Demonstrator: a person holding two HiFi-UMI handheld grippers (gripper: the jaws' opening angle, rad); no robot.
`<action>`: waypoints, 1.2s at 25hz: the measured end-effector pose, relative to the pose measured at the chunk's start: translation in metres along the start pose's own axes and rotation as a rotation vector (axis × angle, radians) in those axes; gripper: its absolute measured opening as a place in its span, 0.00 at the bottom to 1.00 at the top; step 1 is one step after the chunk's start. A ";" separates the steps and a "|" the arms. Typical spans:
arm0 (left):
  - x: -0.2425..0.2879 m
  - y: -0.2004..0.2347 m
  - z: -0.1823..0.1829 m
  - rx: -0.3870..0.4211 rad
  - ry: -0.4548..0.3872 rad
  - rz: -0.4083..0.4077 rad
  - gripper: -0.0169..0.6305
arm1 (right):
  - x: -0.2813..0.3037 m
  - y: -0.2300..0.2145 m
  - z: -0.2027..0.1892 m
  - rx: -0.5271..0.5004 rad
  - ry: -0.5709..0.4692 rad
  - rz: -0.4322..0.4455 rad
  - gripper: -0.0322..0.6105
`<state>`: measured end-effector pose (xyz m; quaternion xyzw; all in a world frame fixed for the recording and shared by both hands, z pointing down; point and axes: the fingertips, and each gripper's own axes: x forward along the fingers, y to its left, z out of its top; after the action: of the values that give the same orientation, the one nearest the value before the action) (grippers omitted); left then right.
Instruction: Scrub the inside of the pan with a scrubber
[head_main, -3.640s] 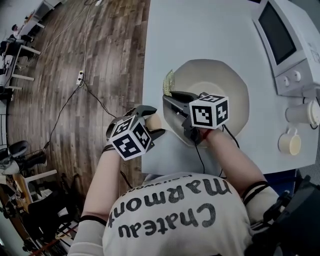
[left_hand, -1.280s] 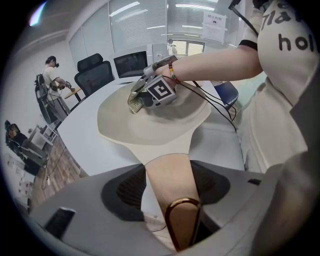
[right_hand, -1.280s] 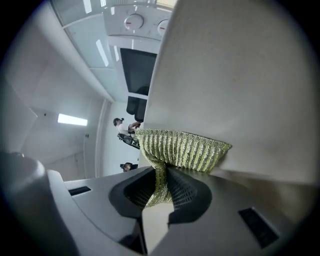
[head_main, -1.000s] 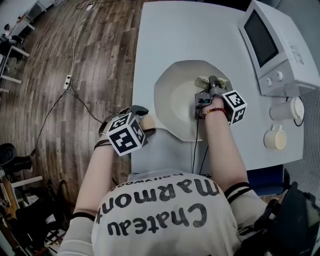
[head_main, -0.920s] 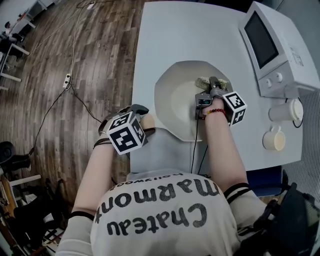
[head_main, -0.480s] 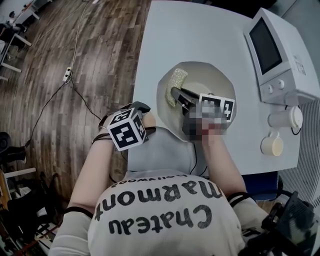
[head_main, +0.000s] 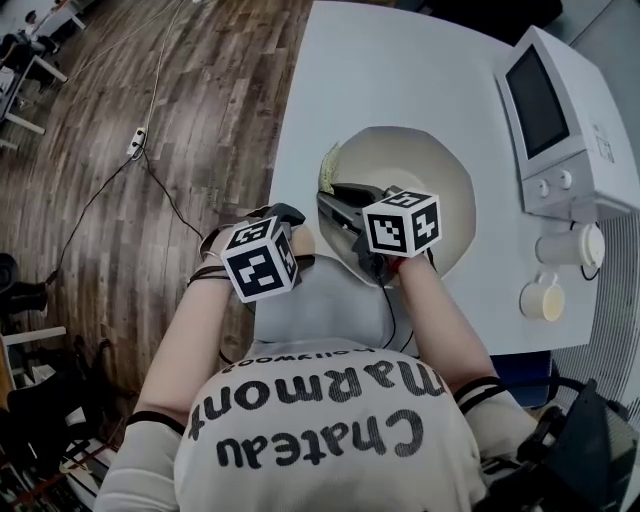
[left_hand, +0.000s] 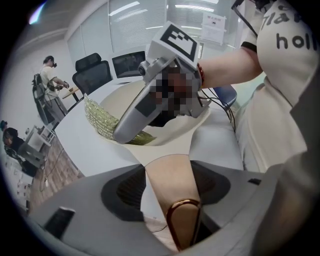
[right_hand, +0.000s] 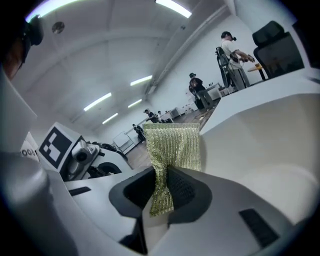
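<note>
My right claw (right_hand: 161, 192) clamps scrubber (right_hand: 174, 145); left claw (left_hand: 172, 195) clamps pan handle (left_hand: 168, 172). Best press flat, circle pan wall (right_hand: 260, 140) ahead.

Your left gripper (head_main: 296, 238), centre-left in the head view, is clamped on the pan handle (left_hand: 169, 184). Your right gripper (head_main: 334, 196), forearm reaching up mid-frame, pinches the scrubber (right_hand: 173, 144).

The head view looks steeply down on the table (head_main: 400, 70) and pan (head_main: 445, 175). Each gripper view sits low, close behind its own jaws, facing the other across the pan. All three share the scrubber (head_main: 328, 168).
</note>
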<state>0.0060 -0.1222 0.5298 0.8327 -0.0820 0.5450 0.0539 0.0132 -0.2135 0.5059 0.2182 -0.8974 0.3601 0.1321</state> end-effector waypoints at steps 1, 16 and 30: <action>0.000 0.000 -0.001 0.003 0.003 0.003 0.45 | 0.001 -0.001 -0.001 0.023 0.022 0.014 0.16; 0.004 0.001 0.006 0.006 0.028 0.023 0.45 | 0.007 -0.055 -0.022 0.161 0.175 -0.084 0.16; 0.001 0.000 0.000 -0.034 -0.010 -0.039 0.47 | 0.001 -0.088 -0.037 -0.072 0.399 -0.477 0.15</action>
<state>0.0062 -0.1221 0.5307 0.8359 -0.0754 0.5381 0.0781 0.0580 -0.2446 0.5845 0.3429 -0.7894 0.3224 0.3941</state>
